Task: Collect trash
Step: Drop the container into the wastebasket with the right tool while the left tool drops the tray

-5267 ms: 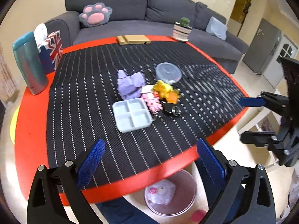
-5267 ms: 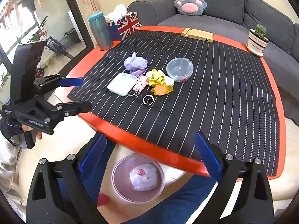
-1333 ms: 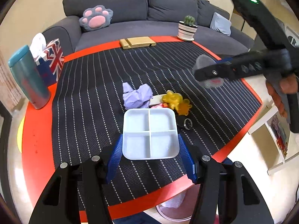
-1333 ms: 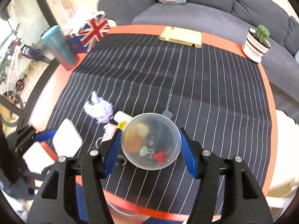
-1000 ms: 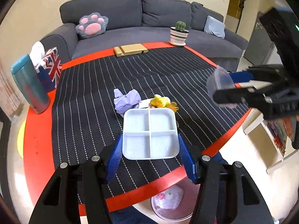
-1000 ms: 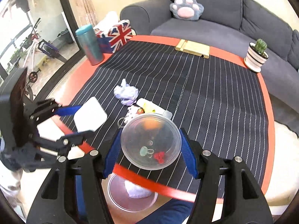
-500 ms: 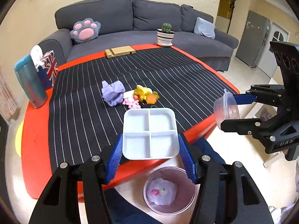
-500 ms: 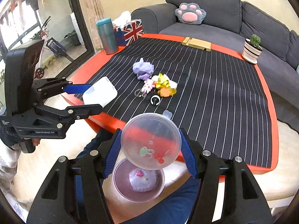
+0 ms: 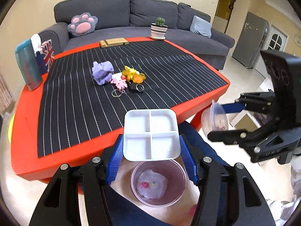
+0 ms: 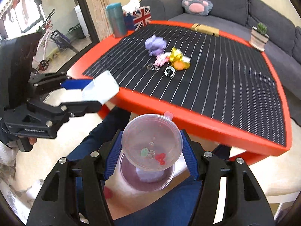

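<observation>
both containers carried off the table toward the bin

left claw (image 9: 151,159) grips the divided tray (image 9: 150,134), right claw (image 10: 151,155) the round tub (image 10: 152,139), both above the bin (image 9: 176,188), likely for dumping.

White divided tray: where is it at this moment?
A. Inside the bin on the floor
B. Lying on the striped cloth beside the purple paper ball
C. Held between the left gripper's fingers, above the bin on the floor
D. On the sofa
C: the white divided tray sits clamped in the left gripper, off the table edge, with the pink bin right below it.
</observation>
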`<state>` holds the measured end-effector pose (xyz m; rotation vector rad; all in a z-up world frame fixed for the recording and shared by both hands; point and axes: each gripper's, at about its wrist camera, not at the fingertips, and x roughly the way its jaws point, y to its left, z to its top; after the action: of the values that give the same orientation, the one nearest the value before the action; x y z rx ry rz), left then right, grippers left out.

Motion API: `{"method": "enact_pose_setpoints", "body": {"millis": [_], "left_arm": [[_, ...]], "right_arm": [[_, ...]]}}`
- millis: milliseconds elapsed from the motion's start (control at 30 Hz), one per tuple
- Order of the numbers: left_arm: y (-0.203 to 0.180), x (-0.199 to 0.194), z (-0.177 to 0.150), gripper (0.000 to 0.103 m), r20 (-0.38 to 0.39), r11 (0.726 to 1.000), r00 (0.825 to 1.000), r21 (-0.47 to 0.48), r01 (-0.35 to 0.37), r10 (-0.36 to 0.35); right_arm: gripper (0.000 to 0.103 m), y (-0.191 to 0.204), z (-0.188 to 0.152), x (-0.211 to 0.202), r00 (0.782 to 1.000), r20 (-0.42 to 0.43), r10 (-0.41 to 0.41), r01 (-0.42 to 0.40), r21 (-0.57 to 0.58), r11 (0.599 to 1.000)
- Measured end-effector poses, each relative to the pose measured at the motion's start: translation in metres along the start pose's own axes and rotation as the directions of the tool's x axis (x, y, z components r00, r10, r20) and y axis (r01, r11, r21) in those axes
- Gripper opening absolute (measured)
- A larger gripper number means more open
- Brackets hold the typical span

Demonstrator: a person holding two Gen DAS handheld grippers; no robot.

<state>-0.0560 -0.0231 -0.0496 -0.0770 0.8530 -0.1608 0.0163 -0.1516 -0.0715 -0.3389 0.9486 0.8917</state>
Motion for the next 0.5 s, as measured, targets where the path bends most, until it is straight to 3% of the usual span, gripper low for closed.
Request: {"method": "enact_pose_setpoints", "body": {"millis": [133,167,200,233,500], "left_arm": [[0.0004,0.0013,-0.0029,0.057,-0.007,1.000,1.000,-0.004,0.005,-0.005],[0.0007,0.0020,-0.0036,0.057,-0.009,1.000,1.000,-0.004,0.006,-0.006],[0.0006,0.0020,-0.0046,0.057,-0.011,1.000,1.000,-0.005,0.008,-0.008],[0.0007,0.0023,-0.0050,0.057,-0.012,1.000,1.000,-0.005,0.009,-0.009],[0.0001,0.0043,-0.0068,0.057,-0.020,1.000,1.000,0.000,0.014,-0.014]], "right_arm": [[0.063,0.0033,-0.0060,0.0074,0.999,-0.017,0.033,-0.033,0.003,0.999],[0.068,0.0027,-0.0056,0.0082,0.999,-0.018,0.035,-0.035,0.007,0.999],[0.083,0.0025,-0.0055,0.0088,0.999,-0.017,0.037,-0.037,0.010,0.999],[0.087,0.0015,-0.0052,0.0086,0.999,-0.011,0.043,-0.043,0.016,0.999],[0.090,-0.0030,-0.0064,0.0066,0.999,-0.006,0.036,-0.036,0.038,0.999]]}}
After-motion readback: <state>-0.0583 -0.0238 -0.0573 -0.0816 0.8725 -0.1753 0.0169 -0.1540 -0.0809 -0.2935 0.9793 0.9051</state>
